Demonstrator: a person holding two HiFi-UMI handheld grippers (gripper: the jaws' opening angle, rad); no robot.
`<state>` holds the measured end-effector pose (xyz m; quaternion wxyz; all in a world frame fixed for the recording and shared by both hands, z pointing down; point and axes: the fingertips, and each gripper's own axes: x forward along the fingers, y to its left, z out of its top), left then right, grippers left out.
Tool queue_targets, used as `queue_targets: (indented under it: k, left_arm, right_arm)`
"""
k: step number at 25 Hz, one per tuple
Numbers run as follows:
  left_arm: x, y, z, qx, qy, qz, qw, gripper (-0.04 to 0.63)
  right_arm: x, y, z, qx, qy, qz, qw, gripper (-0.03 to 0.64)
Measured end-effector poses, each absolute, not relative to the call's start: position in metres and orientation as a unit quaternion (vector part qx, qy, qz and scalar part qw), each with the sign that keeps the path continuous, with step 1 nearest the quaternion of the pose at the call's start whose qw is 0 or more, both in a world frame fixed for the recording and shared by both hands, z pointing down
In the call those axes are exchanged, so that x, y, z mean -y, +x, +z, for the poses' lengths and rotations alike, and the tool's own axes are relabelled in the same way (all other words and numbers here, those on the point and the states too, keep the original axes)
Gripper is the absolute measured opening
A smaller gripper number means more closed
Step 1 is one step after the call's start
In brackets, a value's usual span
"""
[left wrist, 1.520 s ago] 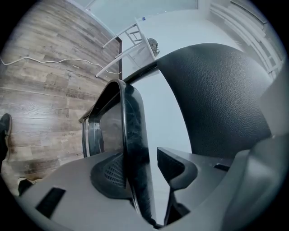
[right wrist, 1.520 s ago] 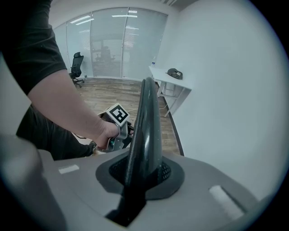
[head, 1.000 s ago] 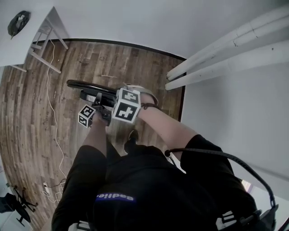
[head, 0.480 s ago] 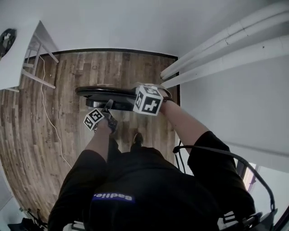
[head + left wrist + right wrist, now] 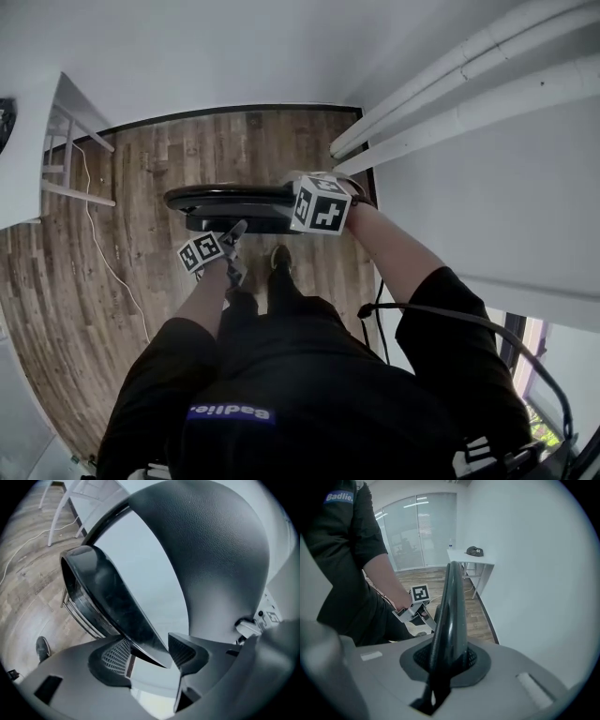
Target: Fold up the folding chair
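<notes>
**Folding chair (image 5: pixel 234 199) gripped at two places**

Chair stands on the wooden floor (image 5: pixel 141 253), just beyond the person's legs. From above it shows as a narrow black shape, its right end near the white wall (image 5: pixel 469 216). Right gripper (image 5: pixel 447 660) points steeply down, jaws almost together, pads clamped on a thin black edge of the chair. Left gripper (image 5: pixel 149 652) sits at the chair's near side, jaws about half apart, a thicker glossy black panel of the chair filling the gap between its pads. White table (image 5: pixel 471 556) stands at far left
</notes>
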<state>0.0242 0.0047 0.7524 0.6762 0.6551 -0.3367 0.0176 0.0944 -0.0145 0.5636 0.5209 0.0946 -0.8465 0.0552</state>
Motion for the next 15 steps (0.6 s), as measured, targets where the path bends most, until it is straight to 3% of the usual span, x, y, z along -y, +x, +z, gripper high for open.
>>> queue_targets:
  k: [9,15]
  left_arm:
    - [-0.013,0.039,0.674,0.333,0.723,0.026,0.604,0.242]
    - [0.010,0.046,0.581,0.364,0.831,0.081,0.413,0.242]
  right_arm:
    - [0.041,0.110,0.561,0.847,0.085,0.067,0.520,0.044]
    - [0.055,0.117,0.561,0.848,0.087,0.070,0.518,0.044]
